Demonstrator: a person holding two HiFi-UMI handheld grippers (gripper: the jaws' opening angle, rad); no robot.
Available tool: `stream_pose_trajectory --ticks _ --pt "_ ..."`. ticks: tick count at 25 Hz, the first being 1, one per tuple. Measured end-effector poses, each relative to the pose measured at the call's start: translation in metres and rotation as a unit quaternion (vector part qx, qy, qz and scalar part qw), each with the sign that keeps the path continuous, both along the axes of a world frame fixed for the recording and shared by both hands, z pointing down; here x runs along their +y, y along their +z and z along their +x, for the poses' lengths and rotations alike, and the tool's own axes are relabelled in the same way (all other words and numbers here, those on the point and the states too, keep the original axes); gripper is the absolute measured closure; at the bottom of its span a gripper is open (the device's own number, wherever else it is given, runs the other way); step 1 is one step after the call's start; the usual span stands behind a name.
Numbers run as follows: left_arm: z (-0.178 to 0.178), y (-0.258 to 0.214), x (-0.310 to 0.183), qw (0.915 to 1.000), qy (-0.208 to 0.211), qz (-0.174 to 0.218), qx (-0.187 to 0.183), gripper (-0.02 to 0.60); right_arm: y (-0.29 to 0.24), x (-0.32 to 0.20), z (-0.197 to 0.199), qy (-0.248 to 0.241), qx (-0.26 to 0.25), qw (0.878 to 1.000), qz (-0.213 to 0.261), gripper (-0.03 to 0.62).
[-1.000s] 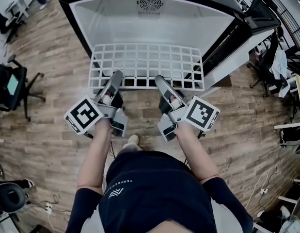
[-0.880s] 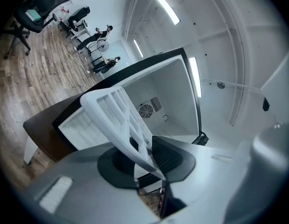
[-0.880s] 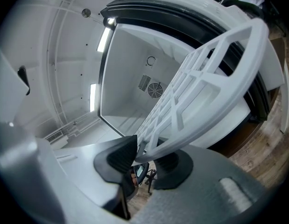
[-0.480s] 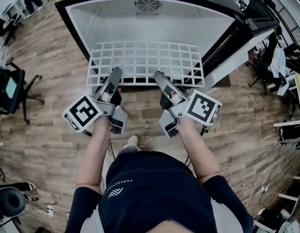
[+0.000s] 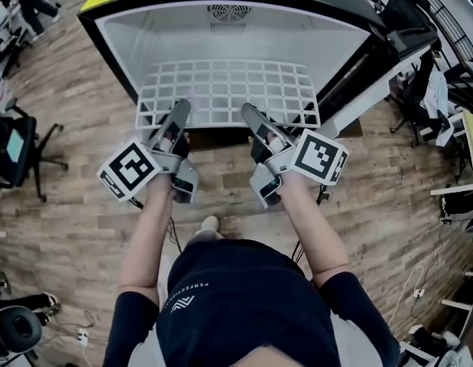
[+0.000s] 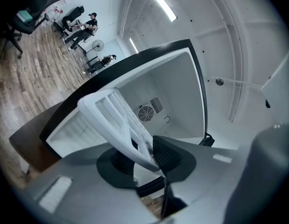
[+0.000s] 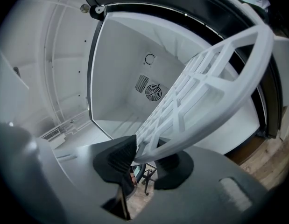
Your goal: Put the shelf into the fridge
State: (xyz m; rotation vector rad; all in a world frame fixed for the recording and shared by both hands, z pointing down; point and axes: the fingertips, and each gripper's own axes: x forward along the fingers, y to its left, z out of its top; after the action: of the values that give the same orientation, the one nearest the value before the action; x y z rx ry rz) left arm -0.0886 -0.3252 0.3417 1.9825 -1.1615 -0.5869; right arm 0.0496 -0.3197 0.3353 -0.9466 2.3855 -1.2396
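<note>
The white grid shelf (image 5: pixel 228 90) lies level, most of it inside the open white fridge (image 5: pixel 221 37). Its near rim sticks out toward me. My left gripper (image 5: pixel 177 115) holds that rim at the left; the rim (image 6: pixel 107 111) runs between its pads, and its jaws are opening. My right gripper (image 5: pixel 251 116) holds the rim at the right. In the right gripper view the shelf (image 7: pixel 214 78) slants away from the pads toward the fan on the fridge's back wall. In both gripper views the pads still touch the rim.
The fridge's black door (image 5: pixel 389 52) stands open at the right. Office chairs (image 5: pixel 14 140) stand on the wooden floor at the left, with more chairs and desks at the right edge (image 5: pixel 435 98). My shoe (image 5: pixel 209 222) shows below the grippers.
Both grippers have moved forward with the shelf, which now reaches deeper into the fridge. Less of the grid sticks out past the fridge's front edge.
</note>
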Motion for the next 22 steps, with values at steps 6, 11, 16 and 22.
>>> stream_pose_trajectory --ticks 6,11,16,22 --pt "-0.001 -0.005 -0.032 0.9999 0.002 0.001 -0.01 0.472 -0.003 -0.031 -0.001 0.006 0.001 1.0 -0.007 0.487" --pt "-0.002 -0.007 -0.048 0.9999 -0.001 0.007 -0.007 0.471 -0.003 -0.047 -0.002 0.012 0.001 1.0 -0.01 0.487" --pt "-0.001 -0.009 -0.056 0.9998 -0.004 0.017 -0.01 0.468 -0.002 -0.054 -0.002 0.016 0.001 1.0 -0.011 0.487" --pt "0.0 -0.012 -0.064 0.9995 -0.009 0.025 -0.018 0.465 -0.004 -0.063 -0.001 0.024 -0.002 1.0 -0.014 0.488"
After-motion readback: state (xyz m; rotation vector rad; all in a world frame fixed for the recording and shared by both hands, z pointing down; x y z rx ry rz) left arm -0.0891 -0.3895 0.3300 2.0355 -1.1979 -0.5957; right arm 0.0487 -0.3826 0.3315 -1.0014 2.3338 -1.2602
